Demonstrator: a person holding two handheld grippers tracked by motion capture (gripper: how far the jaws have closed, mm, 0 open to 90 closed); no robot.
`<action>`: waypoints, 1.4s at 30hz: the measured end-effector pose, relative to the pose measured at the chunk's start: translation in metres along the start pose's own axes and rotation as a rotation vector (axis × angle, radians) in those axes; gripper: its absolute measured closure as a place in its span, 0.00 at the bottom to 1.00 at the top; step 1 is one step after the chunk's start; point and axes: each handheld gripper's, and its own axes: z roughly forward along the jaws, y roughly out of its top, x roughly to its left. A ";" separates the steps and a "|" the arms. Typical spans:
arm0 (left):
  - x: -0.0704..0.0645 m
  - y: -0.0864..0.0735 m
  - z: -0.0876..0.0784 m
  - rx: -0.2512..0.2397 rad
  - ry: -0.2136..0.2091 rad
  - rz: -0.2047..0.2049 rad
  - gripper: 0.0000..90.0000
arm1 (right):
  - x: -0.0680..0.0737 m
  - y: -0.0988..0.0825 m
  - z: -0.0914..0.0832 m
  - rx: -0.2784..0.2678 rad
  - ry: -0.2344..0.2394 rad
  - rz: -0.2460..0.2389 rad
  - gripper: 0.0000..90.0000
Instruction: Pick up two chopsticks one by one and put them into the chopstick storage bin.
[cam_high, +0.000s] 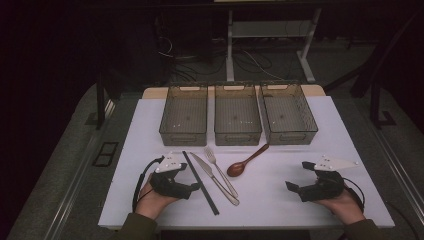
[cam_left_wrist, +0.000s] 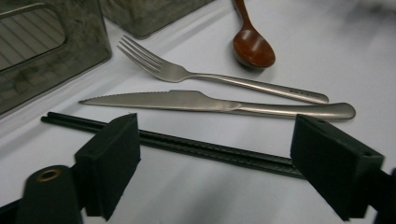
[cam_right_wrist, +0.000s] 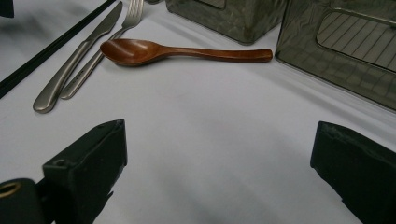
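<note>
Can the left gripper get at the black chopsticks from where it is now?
Probably yes. The left gripper has its jaws open, and the black chopsticks lie flat on the white table just ahead of them, with nothing between; the knife lies beyond.

Counted three clear bins (cam_high: 183, 120), one fork (cam_left_wrist: 173, 71), one knife (cam_left_wrist: 187, 100), one wooden spoon (cam_right_wrist: 154, 50), two chopsticks (cam_left_wrist: 196, 147) (black, paired).

cutlery (cam_high: 216, 172) before three bins (cam_high: 237, 114)

Dim room, dark surroundings; the white table (cam_high: 280, 200) catches soft overhead light, close jaws blurred, faint shadows.
</note>
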 end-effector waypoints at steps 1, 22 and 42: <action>-0.001 0.000 0.000 0.002 -0.016 0.005 0.26 | 0.000 0.000 0.000 0.000 0.002 0.000 0.04; -0.041 0.004 0.030 0.140 -0.277 0.110 0.99 | 0.000 -0.001 0.001 0.018 0.004 -0.006 0.04; -0.048 -0.002 0.036 0.200 -0.282 0.120 0.99 | 0.001 -0.002 0.002 0.033 0.004 -0.009 0.04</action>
